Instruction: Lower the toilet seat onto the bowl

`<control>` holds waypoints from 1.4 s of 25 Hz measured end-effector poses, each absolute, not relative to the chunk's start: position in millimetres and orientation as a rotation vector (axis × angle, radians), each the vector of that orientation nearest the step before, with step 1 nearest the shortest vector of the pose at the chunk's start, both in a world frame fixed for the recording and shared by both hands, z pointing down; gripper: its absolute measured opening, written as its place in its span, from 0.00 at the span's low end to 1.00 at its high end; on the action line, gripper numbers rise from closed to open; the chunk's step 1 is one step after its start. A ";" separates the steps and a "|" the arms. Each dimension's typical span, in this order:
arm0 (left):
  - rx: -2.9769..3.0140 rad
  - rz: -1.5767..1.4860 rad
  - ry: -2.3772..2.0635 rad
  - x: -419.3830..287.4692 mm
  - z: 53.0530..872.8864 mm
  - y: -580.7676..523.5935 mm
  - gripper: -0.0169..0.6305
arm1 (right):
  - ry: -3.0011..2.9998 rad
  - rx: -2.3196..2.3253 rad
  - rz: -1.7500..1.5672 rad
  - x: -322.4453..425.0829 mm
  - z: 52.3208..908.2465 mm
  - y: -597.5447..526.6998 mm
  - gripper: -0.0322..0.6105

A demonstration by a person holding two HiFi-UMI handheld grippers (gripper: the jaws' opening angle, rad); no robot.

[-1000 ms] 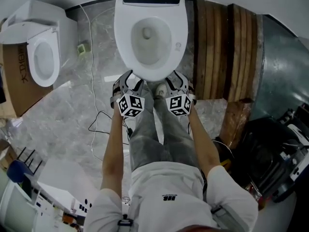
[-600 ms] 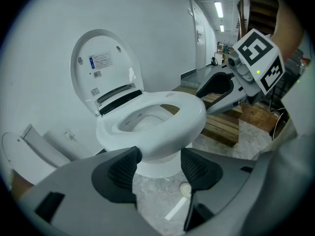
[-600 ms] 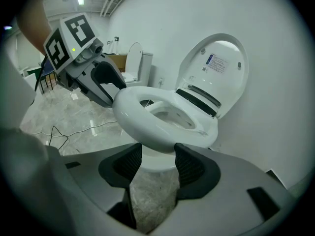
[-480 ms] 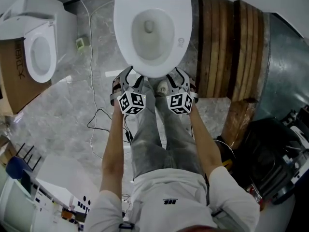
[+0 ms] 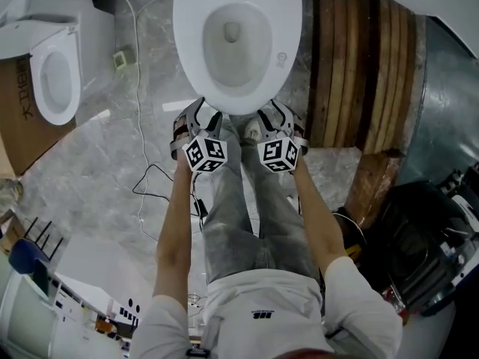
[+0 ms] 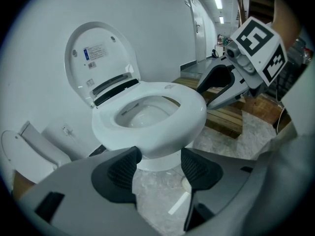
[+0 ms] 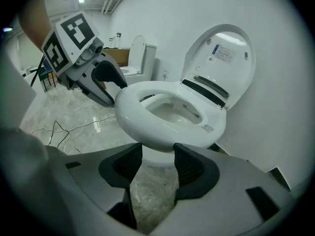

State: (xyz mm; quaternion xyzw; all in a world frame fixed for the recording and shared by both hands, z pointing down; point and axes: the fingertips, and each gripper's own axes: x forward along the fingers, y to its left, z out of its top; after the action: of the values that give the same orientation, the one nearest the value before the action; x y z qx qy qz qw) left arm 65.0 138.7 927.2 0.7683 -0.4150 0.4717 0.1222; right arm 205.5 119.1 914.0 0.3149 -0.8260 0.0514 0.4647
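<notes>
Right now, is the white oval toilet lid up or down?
Up. The white oval toilet lid stands tilted back toward the wall, its label side facing forward, above the white seat ring.

I see a second toilet point(image 5: 56, 73) at the left on the grey marble floor point(image 5: 90, 170), next to a brown cardboard box point(image 5: 19, 126). A thin white cable point(image 5: 139, 111) runs along the floor. A small green item point(image 5: 120, 58), possibly a socket box, lies just beside that cable. Dark wooden planks point(image 5: 359, 66) lie at the right. Black equipment point(image 5: 419, 238) sits nearer me than the planks.
</notes>
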 end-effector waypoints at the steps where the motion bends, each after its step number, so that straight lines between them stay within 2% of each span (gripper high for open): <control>1: 2.238 1.382 -1.207 65.2 931.3 139.4 0.47 | -2.026 0.773 0.128 205.7 918.1 119.5 0.37; 35: 2.072 1.375 -1.080 67.0 1014.3 137.9 0.46 | -1.951 0.713 0.269 207.4 1004.6 114.7 0.32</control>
State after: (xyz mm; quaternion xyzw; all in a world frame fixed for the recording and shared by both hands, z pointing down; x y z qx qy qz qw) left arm 67.0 137.9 1014.3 0.7467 -0.3892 0.4955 0.2134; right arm 207.4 114.7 1004.6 0.2948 -0.8066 0.1114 0.5001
